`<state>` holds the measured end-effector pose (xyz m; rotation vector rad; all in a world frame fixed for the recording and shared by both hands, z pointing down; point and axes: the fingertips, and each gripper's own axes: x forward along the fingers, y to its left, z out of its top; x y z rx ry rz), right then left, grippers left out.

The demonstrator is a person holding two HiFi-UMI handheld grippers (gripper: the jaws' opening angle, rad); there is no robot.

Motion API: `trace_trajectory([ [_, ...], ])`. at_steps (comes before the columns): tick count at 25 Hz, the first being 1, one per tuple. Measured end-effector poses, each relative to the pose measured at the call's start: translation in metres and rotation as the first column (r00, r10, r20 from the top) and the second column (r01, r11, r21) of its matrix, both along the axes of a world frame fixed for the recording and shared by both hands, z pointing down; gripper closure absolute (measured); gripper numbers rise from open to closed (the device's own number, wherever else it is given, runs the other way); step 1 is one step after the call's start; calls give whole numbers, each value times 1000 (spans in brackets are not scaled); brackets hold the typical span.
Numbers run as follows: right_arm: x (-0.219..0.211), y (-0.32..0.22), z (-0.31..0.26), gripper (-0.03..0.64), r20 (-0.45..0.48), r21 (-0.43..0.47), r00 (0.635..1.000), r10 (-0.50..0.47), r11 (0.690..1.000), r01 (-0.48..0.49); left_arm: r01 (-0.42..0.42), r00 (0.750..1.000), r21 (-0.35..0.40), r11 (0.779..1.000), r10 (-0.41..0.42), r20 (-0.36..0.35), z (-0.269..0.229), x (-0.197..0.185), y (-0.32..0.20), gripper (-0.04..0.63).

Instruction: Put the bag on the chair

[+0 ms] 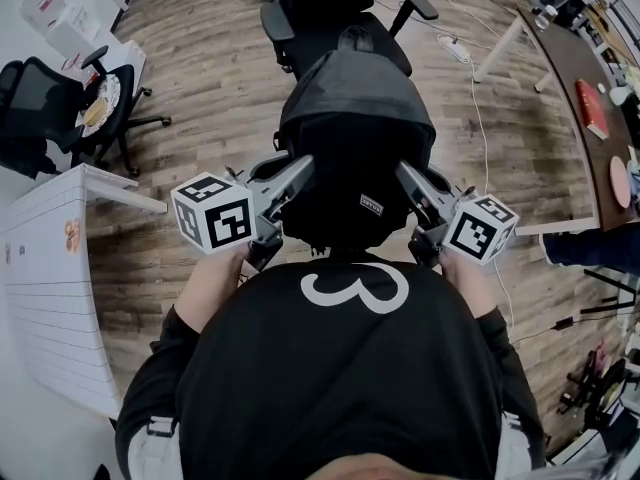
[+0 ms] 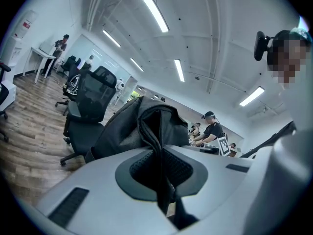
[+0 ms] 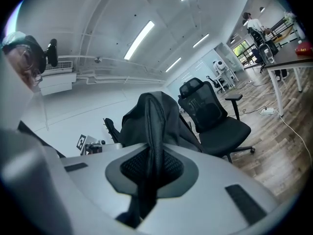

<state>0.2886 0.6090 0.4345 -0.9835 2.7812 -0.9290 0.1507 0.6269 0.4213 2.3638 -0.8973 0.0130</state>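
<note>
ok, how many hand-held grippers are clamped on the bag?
2. In the head view, the left hand-held gripper pinches black fabric on the left side of the bag, and the right hand-held gripper pinches its right side. Neither is hidden.

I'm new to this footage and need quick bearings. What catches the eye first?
A big black bag hangs mid-frame in the head view, pinched on either side by the left gripper and the right gripper, both shut on it. Just beyond it stands a black office chair on the wooden floor.
</note>
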Motion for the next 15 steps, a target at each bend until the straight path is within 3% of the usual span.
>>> trace_trajectory([
  [15,24,-138,36,574,-18,-56,1000,6,998,-7,-5,1000,-116,993,8,30,40,24,-139,561],
])
